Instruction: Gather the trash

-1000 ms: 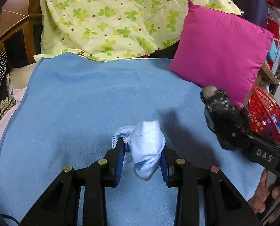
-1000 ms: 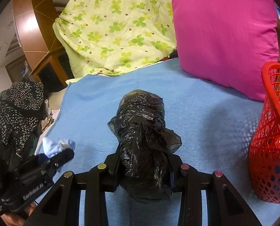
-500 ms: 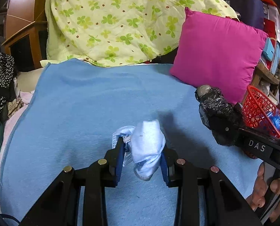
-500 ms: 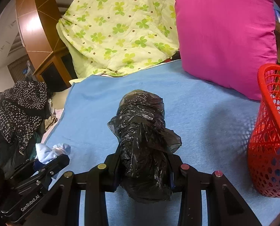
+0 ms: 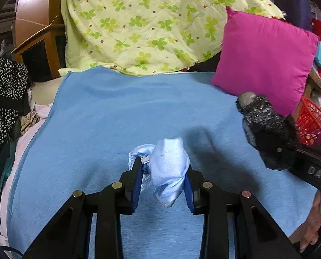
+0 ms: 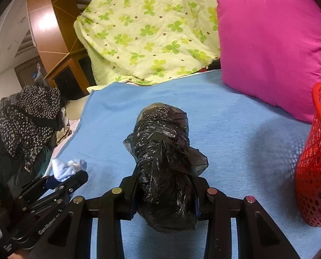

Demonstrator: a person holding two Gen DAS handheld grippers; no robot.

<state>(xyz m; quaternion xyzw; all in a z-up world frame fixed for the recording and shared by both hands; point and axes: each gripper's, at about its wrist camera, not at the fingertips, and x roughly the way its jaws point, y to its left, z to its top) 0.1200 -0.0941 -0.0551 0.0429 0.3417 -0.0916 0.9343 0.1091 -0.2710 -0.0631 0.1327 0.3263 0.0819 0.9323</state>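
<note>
While the left gripper [image 5: 163, 178] pinches a crumpled pale-blue tissue wad [image 5: 168, 166], the right gripper [image 6: 164, 191] clamps a crinkled black plastic bag [image 6: 163, 151] – both lifted off the blue blanket [image 5: 117, 112], probably bound for the red mesh basket [image 6: 315, 172]

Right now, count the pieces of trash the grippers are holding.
2. A pale blue wad is in the left gripper; a black plastic bundle is in the right gripper. The red basket may hide more.

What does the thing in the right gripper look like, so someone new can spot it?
Start at the blue blanket spread below the magenta pillow. Above its middle, the right gripper is shut on a crumpled black plastic bag. It is glossy, dark and bulky, unlike the small pale blue wad in the left gripper.
</note>
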